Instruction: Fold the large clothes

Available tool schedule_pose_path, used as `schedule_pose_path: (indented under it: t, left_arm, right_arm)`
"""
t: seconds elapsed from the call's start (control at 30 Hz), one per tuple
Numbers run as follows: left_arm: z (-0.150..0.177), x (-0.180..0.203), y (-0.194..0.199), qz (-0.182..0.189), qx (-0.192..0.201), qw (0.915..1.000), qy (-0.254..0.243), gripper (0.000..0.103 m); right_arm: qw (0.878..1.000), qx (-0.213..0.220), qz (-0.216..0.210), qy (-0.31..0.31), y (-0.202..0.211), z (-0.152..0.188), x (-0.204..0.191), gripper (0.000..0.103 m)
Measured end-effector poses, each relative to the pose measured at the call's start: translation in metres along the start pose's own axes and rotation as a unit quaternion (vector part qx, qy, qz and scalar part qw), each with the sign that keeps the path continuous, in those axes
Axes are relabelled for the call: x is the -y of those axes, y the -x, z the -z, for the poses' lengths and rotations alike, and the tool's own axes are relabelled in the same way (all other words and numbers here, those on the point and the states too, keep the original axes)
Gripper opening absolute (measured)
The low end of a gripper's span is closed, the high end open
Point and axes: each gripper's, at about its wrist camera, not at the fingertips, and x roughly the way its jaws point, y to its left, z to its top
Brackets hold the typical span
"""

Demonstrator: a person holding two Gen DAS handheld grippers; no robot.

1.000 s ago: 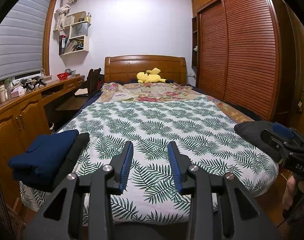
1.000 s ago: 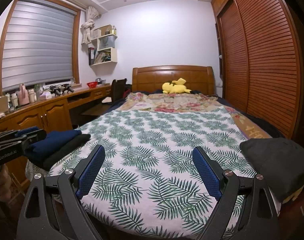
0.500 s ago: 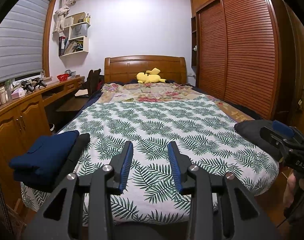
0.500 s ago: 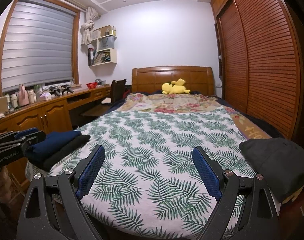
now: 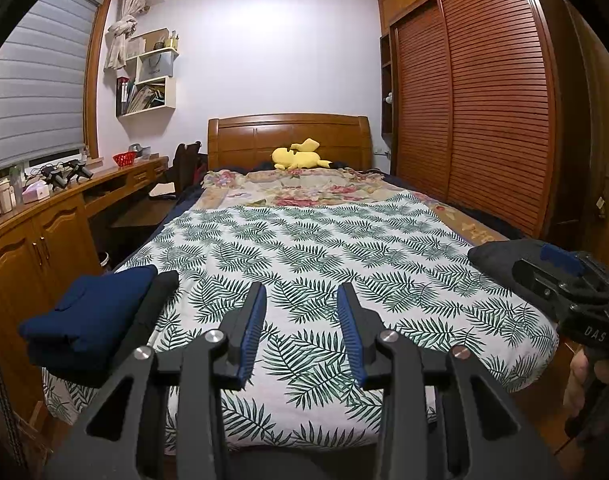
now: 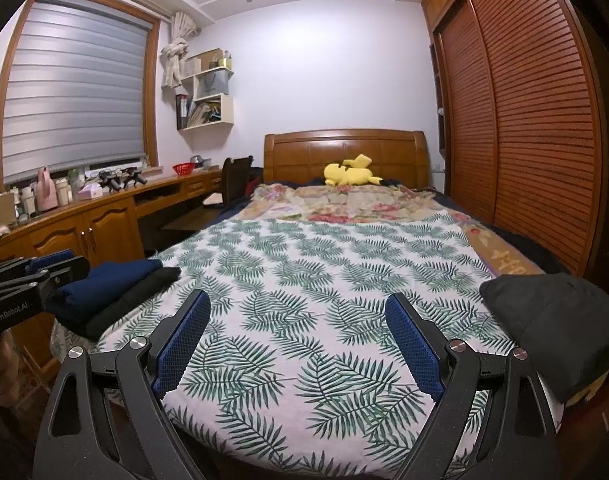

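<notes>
Both hand-held grippers empty over bed (image 5: 304, 248): left hand-held gripper (image 5: 300, 322) part-spread, right hand-held gripper (image 6: 298, 340) wide. Risk: dark garment (image 6: 552, 316) at 3 o'clock overhangs edge, may slide off; shallow pinch drops layers. Folded navy stack (image 5: 88, 312) at 9 o'clock, snag risk.

The middle of the bed (image 6: 304, 280), covered by the leaf-print sheet (image 5: 324, 264), lies bare and open from the foot edge up to the floral blanket (image 6: 344, 204). A folded navy and black stack (image 5: 92, 312) occupies the near left corner, and a dark grey garment (image 6: 552, 320) the near right corner. The desk (image 6: 104, 208) bounds the left side and the louvred wardrobe (image 5: 484, 120) the right.
</notes>
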Motion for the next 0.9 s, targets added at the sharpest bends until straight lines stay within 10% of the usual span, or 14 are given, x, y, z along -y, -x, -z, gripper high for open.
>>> schedule_pose_path:
  t: [0.9]
  left_arm:
    - [-0.0019, 0.0079, -0.0006, 0.001, -0.001, 1.0000, 0.000, 0.036]
  right_arm:
    - [1.000, 0.000, 0.000, -0.001, -0.0004, 0.0001, 0.0013, 0.091]
